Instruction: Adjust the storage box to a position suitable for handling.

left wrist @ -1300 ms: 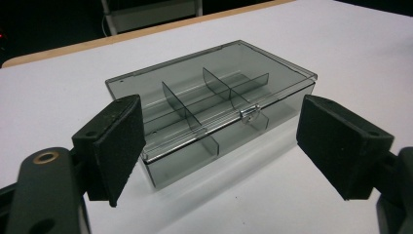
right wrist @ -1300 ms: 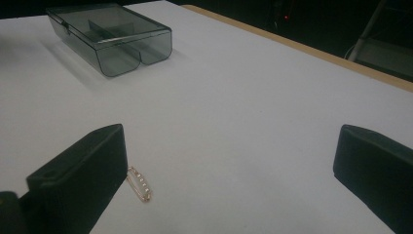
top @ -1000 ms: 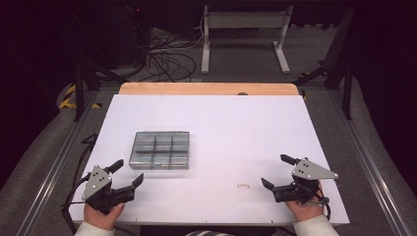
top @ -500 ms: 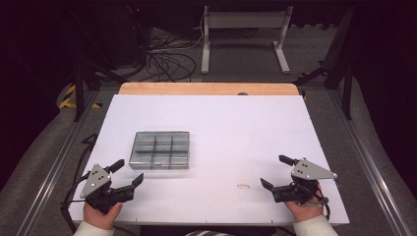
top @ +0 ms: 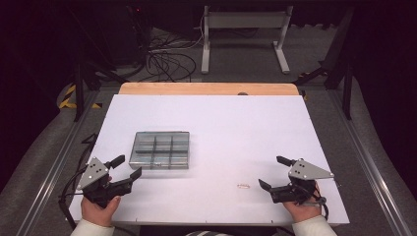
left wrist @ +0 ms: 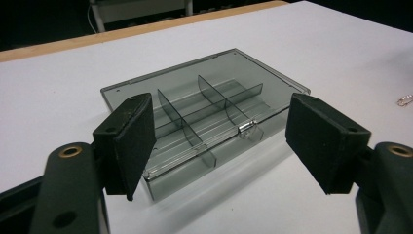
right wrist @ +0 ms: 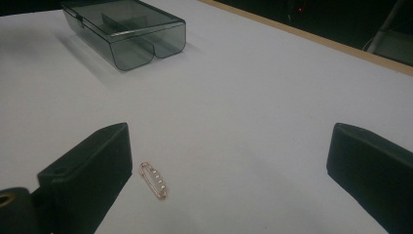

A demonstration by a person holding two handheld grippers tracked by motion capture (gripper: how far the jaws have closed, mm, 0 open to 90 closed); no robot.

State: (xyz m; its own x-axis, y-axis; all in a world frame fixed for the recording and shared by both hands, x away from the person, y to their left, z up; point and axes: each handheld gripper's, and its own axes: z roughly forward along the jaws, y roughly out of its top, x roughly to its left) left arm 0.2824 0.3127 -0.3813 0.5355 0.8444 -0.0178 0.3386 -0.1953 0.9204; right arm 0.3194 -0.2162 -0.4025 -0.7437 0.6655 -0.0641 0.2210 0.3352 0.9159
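A clear grey plastic box [top: 160, 150] with inner dividers lies on the left half of the white table [top: 236, 128], lid shut, its small latch [left wrist: 247, 127] facing the near edge. The left gripper [top: 124, 167] rests near the table's near-left corner, just short of the box; its jaws have just been closing a little, yet stand spread with nothing between them, framing the box's near side in the left gripper view. The right gripper [top: 273, 173] sits at the near right, jaws spread wide and empty, and a small gold pin [right wrist: 155, 180] set with pale beads lies flat on the table just to its left, well apart from the box. The box is judged light, stiff and smooth-walled, so it may slide on the table when pushed; the best hold is across its short side walls, or at the latch to lift the lid. The pin is judged very light, thin and easily bent, and it lies so flat that the pads must close low across its narrow width. Whether the pin's clasp is fastened is hard to tell at this size.
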